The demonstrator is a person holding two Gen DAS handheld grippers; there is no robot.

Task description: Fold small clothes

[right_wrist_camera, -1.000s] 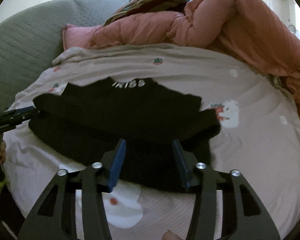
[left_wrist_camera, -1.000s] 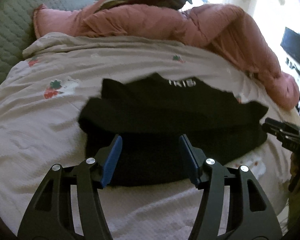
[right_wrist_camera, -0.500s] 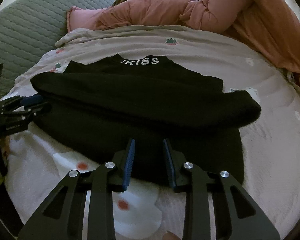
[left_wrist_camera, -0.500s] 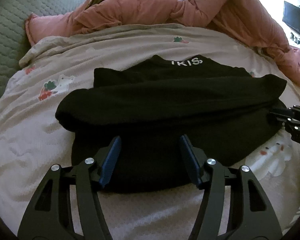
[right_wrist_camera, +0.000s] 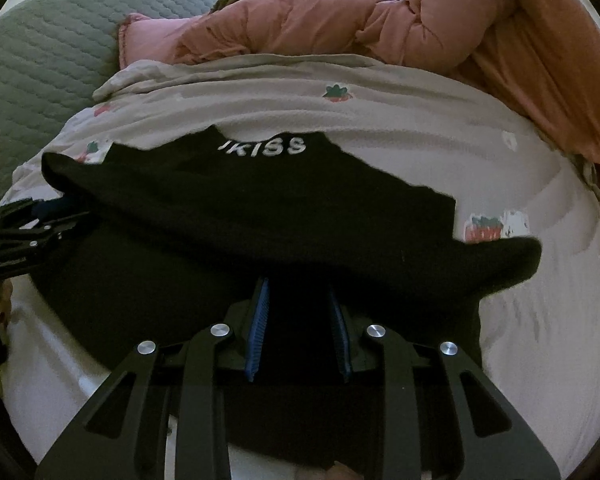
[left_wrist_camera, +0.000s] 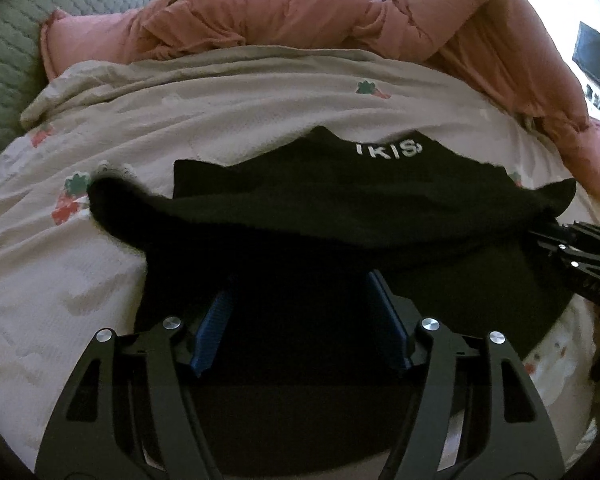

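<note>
Shirt [left_wrist_camera: 340, 208]: on the bed sheet [left_wrist_camera: 220, 112], lower half folded up over itself.
Quilt [left_wrist_camera: 300, 12]: heaped behind the shirt (far edge of the bed).
Headboard [right_wrist_camera: 40, 52]: left of the quilt.

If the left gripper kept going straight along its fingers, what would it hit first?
Most likely the black garment: the left gripper, jaws apart, points down at its near body panel, just short of the sleeve folded across. Whether the fingertips already touch the cloth is unclear.
</note>
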